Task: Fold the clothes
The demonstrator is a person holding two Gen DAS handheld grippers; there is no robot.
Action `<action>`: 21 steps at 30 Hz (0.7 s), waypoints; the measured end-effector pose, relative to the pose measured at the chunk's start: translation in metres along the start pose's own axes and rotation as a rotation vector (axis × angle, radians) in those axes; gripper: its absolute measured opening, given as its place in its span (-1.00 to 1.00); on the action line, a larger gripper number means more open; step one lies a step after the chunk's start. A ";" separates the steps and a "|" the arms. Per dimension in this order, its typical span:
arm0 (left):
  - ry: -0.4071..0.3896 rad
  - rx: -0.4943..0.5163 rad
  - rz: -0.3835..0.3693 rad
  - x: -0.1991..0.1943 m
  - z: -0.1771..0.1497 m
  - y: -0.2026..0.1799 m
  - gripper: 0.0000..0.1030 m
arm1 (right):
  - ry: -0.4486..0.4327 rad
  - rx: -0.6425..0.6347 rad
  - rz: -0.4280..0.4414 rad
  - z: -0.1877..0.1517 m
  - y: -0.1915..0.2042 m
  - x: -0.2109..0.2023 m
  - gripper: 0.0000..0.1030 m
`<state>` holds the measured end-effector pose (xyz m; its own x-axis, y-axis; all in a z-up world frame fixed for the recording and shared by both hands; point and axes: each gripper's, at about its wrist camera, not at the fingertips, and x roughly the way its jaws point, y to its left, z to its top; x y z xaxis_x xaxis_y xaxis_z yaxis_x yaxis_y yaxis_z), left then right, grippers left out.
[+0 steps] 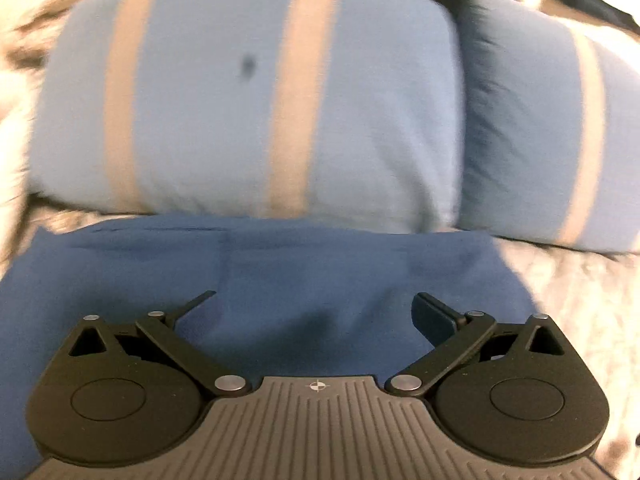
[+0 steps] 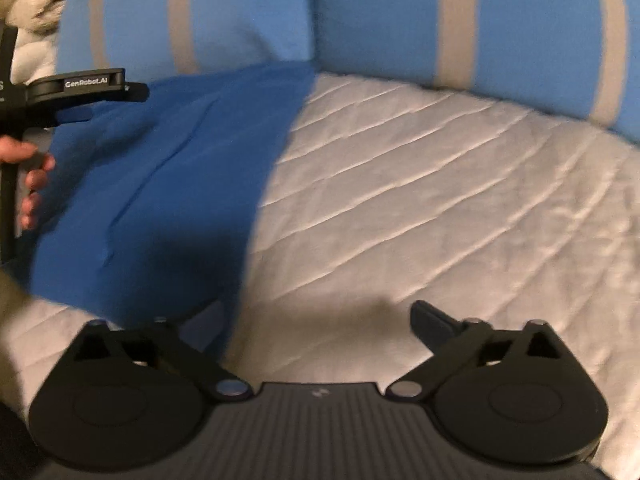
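A dark blue garment [image 1: 280, 280] lies folded flat on the bed, just below the pillows. It also shows in the right wrist view [image 2: 168, 184] at the left. My left gripper [image 1: 316, 308] hangs open and empty above the garment. It also shows from the side in the right wrist view [image 2: 136, 92], held by a hand over the garment's far left part. My right gripper [image 2: 316, 316] is open and empty over the white quilt, at the garment's near right edge.
Two light blue pillows with grey stripes [image 1: 248, 104] [image 2: 500, 28] lean at the head of the bed. A white quilted bedspread [image 2: 440, 200] covers the bed to the right of the garment. A mottled cream blanket [image 1: 16, 80] lies at the left.
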<state>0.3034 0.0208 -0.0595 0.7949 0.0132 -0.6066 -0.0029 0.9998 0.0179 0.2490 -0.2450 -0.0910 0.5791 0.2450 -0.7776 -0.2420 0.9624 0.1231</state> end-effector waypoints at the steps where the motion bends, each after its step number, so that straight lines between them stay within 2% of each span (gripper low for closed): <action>1: 0.009 0.013 -0.013 0.005 0.002 -0.011 1.00 | -0.008 0.003 -0.045 0.000 -0.003 -0.001 1.00; 4: 0.049 0.002 -0.064 0.021 0.002 -0.042 1.00 | 0.005 0.030 -0.158 0.001 -0.014 -0.001 1.00; 6: 0.089 -0.050 -0.111 0.034 -0.002 -0.054 1.00 | 0.013 0.067 -0.169 0.000 -0.025 -0.002 1.00; 7: 0.107 -0.060 -0.118 0.043 -0.007 -0.059 1.00 | 0.015 0.084 -0.170 0.000 -0.029 -0.002 1.00; 9: 0.114 -0.017 -0.081 0.057 -0.020 -0.070 1.00 | 0.017 0.112 -0.180 -0.001 -0.036 -0.001 1.00; 13: 0.098 0.010 -0.058 0.061 -0.027 -0.077 1.00 | 0.038 0.142 -0.205 0.002 -0.041 0.008 1.00; 18: 0.068 -0.057 -0.103 0.057 -0.030 -0.066 1.00 | 0.066 0.085 -0.186 0.000 -0.028 0.015 1.00; 21: 0.047 -0.101 -0.116 0.054 -0.031 -0.062 1.00 | 0.080 0.046 -0.204 -0.002 -0.026 0.019 1.00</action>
<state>0.3273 -0.0398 -0.1178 0.7641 -0.1038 -0.6367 0.0239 0.9908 -0.1329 0.2648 -0.2653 -0.1103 0.5481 0.0362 -0.8357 -0.0888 0.9959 -0.0152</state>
